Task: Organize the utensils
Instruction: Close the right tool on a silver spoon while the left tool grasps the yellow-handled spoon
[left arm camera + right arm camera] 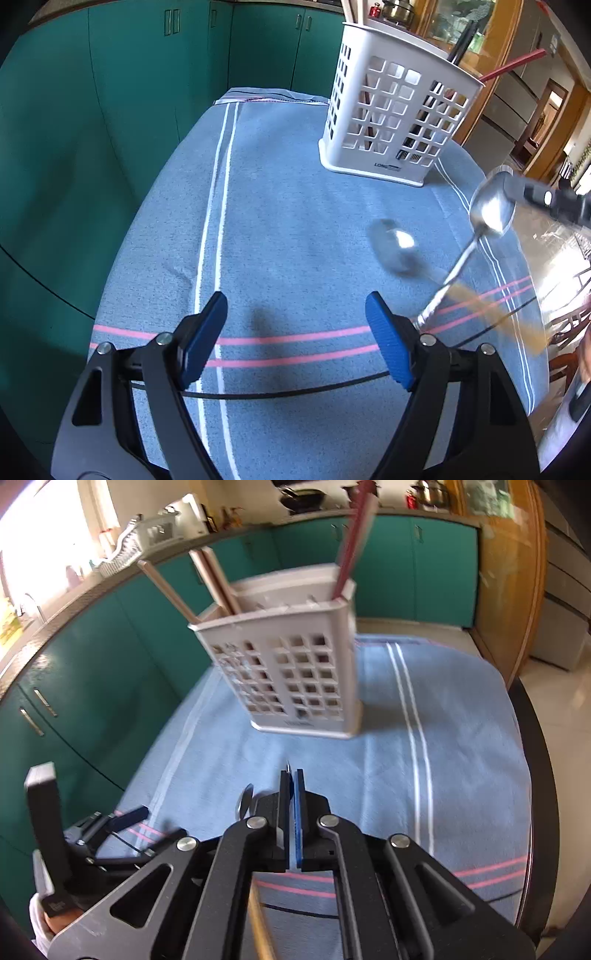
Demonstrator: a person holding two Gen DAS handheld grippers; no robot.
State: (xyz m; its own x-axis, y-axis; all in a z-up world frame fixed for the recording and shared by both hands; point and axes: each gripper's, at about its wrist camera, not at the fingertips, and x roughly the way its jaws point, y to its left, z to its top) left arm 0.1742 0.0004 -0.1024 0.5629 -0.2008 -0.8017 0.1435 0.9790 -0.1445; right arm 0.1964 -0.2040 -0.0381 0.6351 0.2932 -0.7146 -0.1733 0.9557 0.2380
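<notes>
A white slotted utensil holder stands at the far side of the blue cloth; it also shows in the right wrist view with wooden and red chopsticks in it. My left gripper is open and empty, low over the cloth. My right gripper is shut on a metal spoon with a wooden handle. In the left wrist view that right gripper holds the spoon above the cloth at the right. A blurred second spoon bowl shows beside it.
The blue striped cloth covers a round table with a dark rim. Green cabinets curve around the left and back. A wooden cabinet stands at the right.
</notes>
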